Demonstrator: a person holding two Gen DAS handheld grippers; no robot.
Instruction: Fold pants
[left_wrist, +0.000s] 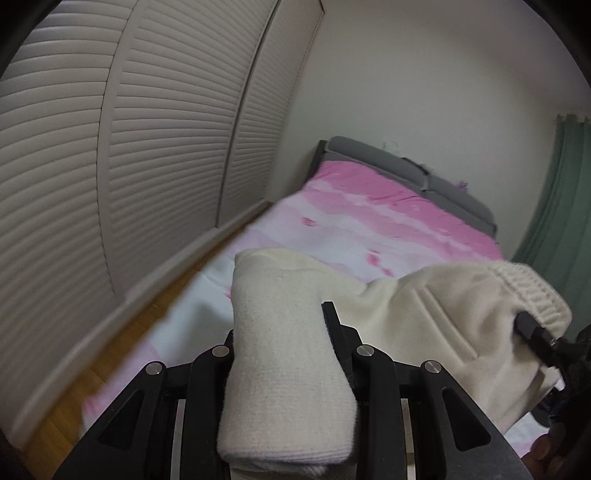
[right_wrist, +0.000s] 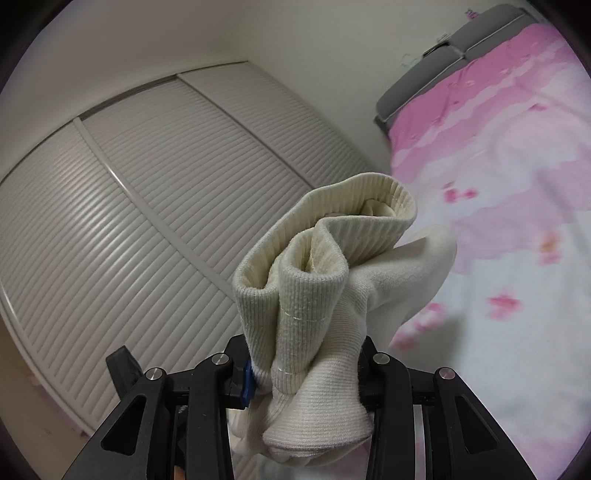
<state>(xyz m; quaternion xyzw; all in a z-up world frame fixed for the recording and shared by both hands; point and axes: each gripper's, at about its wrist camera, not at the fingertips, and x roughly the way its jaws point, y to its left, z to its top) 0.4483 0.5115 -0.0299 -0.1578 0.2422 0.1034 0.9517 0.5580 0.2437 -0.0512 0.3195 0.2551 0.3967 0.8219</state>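
Pants (left_wrist: 288, 369), cream knit, fill the near field of both of your wrist views. Left view: a flat, doubled band of the fabric runs between the fingers of your left hand-held gripper (left_wrist: 284, 354), which is clenched on it; the pads press the cloth from both sides. From there the fabric stretches off to the right, lifted above the bed (left_wrist: 369, 206), to a ribbed edge (left_wrist: 532, 291) near the frame's right border. A dark finger of your right hand-held gripper (left_wrist: 532, 328) shows there against the cloth, and the rest of it is cut off by the frame.

Right view: your right hand-held gripper (right_wrist: 306, 369) grasps a bunched section just below two ribbed cuffs (right_wrist: 332, 240), which stand up past the fingertips, open ends facing the lens. The fingers sit partly apart with thick folds packed between them.

Hard to read: the fingertips in both views are buried in fabric, so you cannot see pad contact directly on the inner faces. The bed cover, pink and white, is blurred in both views. Beyond it, a grey headboard (left_wrist: 436, 177), slatted wardrobe doors (left_wrist: 110, 166) and a green curtain (left_wrist: 561, 206).
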